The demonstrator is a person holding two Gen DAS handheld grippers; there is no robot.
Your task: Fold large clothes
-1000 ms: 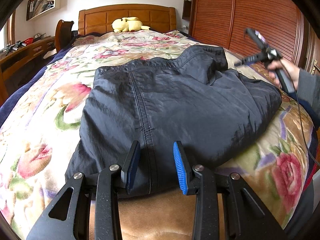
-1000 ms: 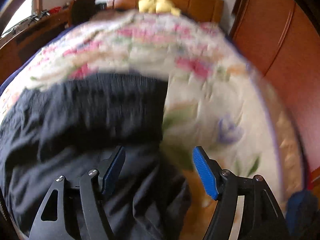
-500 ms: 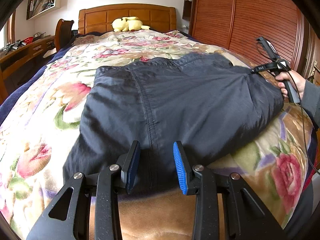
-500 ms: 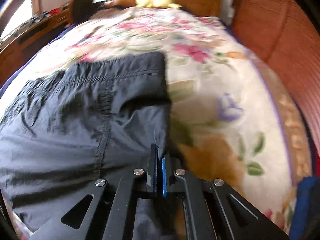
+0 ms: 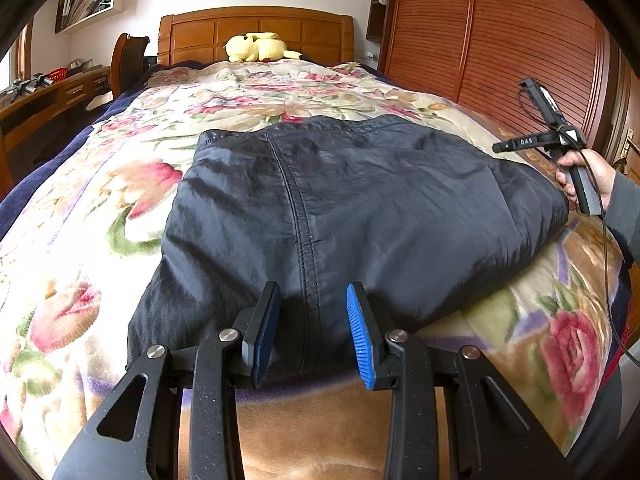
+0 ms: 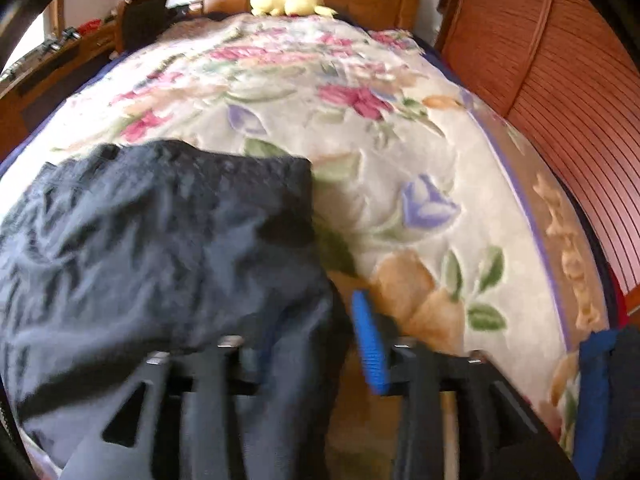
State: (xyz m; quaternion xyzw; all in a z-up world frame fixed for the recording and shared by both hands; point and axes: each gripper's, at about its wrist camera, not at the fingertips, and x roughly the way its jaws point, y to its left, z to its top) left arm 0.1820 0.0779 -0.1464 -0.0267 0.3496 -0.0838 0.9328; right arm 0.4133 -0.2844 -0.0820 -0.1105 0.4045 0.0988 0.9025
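Lying across the near half of a bed (image 5: 568,280), a dark navy pair of trousers (image 5: 360,208) rests folded on a floral blanket (image 5: 80,264), its stitched centre seam running toward the left-wrist camera. The left gripper (image 5: 312,320) hovers at the garment's near edge with its blue-padded fingers spread, one on either side of the seam and pinching nothing. At the right side of the bed, the person's right hand (image 5: 586,176) holds the handle of the right gripper (image 6: 316,340) just beside the garment's far right corner. In the blurred right-wrist view, that gripper's fingers stand apart: the blue pad of one finger (image 6: 370,348) shows clearly over the blanket, while dark cloth from the trousers (image 6: 160,248) drapes over and largely hides the other finger, so contact with the fabric cannot be told. A yellow plush toy (image 5: 258,46) sits against the wooden headboard (image 5: 256,26) at the far end of the bed. Slatted wooden wardrobe doors (image 5: 500,40) line the right wall, and a wooden desk (image 5: 48,100) with a chair (image 5: 128,60) stands along the left.
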